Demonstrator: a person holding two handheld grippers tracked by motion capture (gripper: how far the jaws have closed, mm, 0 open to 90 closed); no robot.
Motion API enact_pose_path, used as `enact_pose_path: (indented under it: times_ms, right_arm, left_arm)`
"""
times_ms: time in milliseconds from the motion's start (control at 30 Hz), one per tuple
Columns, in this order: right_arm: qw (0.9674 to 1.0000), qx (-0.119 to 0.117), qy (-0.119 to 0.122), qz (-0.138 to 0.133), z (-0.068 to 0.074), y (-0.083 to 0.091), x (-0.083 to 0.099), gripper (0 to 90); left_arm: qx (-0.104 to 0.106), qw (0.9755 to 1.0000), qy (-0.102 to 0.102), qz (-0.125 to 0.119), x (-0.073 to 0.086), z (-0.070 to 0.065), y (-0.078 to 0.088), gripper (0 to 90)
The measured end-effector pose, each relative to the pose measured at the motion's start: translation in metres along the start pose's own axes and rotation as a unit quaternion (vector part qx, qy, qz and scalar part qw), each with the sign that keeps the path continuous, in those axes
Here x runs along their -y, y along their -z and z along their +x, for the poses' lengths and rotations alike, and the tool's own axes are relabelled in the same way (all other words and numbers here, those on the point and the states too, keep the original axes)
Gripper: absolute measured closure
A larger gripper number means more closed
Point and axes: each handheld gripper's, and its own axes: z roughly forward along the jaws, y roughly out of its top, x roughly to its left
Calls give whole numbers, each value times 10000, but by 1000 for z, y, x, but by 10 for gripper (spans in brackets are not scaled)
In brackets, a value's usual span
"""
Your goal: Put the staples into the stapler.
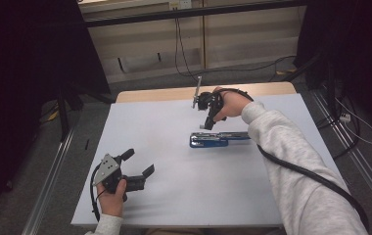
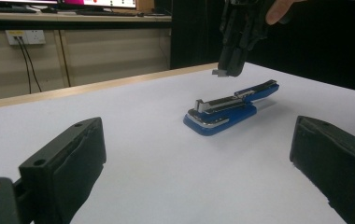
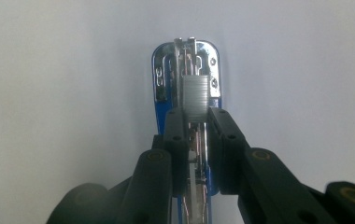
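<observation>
The left gripper [image 1: 136,163] rests low at the near left, held in the left hand [image 1: 111,196], its jaws spread wide with nothing between them. The right arm [image 1: 291,171], in a grey sleeve, reaches across to the far side; the right hand [image 1: 230,104] points the right gripper [image 1: 207,125] downward, jaws nearly together, clamped on a strip of staples [image 3: 195,96]

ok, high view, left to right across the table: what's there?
Left gripper, fingers wide open → blue stapler, opened flat on the white table, with the right gripper holding a strip of staples above its left end.
</observation>
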Motion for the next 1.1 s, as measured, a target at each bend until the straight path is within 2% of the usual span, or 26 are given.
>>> enact_pose_path:
  times_ms: [67,233,433,600,633,733,800,867,1033,1100]
  right_arm:
    - [10000,-4,-7,-75,0,1,0,784]
    - [10000,18,-63,-57,0,1,-1,784]
    - [10000,33,-11,-74,-1,-2,0,784]
    - [9998,6,-90,-151,0,-4,1,784]
    - [9998,27,-40,-167,-2,-5,1,784]
    - [9998,15,-110,-159,-1,-5,1,784]
    - [9999,35,-61,-119,-2,-5,2,784]
    - [9998,19,-146,-158,-1,-6,2,784]
    - [9998,14,-45,-185,-3,-8,0,784]
    - [9998,7,-119,-153,-2,-8,0,784]
  left_arm:
    - [-4,10000,-7,-2,0,0,0,36]
    - [-7,10000,-2,13,-1,-1,0,36]
    - [22,10000,-5,-13,-2,-1,-2,36]
    - [42,10000,4,-21,-2,-1,-3,38]
    - [37,10000,6,-19,-2,-1,-3,38]
    - [50,10000,12,-1,-2,-2,-4,38]
    - [54,10000,-8,5,-2,-1,-4,38]
    - [45,10000,-16,6,-2,-1,-3,38]
    - [53,10000,0,2,-2,-2,-2,38]
    - [49,10000,-30,1,-2,-2,-2,38]
